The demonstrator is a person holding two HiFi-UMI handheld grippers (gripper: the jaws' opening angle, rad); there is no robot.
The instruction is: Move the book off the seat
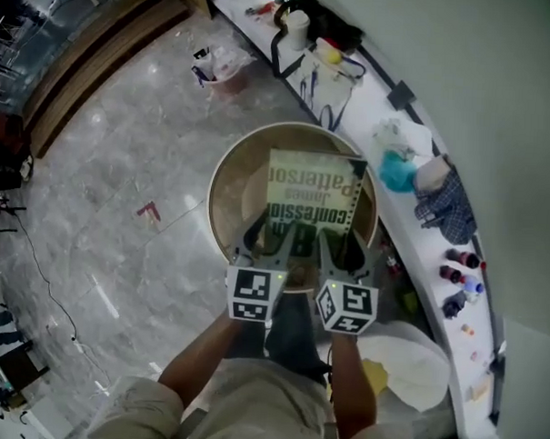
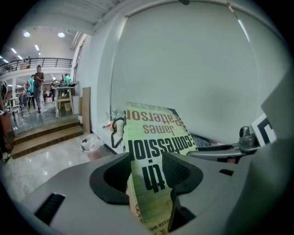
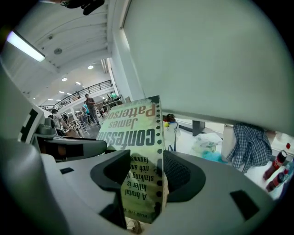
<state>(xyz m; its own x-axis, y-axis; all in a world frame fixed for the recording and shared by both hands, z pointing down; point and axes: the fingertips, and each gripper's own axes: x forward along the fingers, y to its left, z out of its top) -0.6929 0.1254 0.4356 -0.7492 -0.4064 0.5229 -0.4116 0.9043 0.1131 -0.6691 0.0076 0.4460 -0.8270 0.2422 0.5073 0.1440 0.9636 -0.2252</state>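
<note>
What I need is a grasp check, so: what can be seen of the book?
The book is a paperback with a pale yellow-green cover. It has dark lettering reading James Patterson and part of "confession", and a dark perforated strip along one edge. Its cover faces up over the round tan seat; whether it touches the seat cannot be told. The left gripper and right gripper are each shut on its near edge, side by side.

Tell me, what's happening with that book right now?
Left gripper and right gripper both shut on book. Book over round seat; lifted or resting, unclear. Nothing blocking.
</note>
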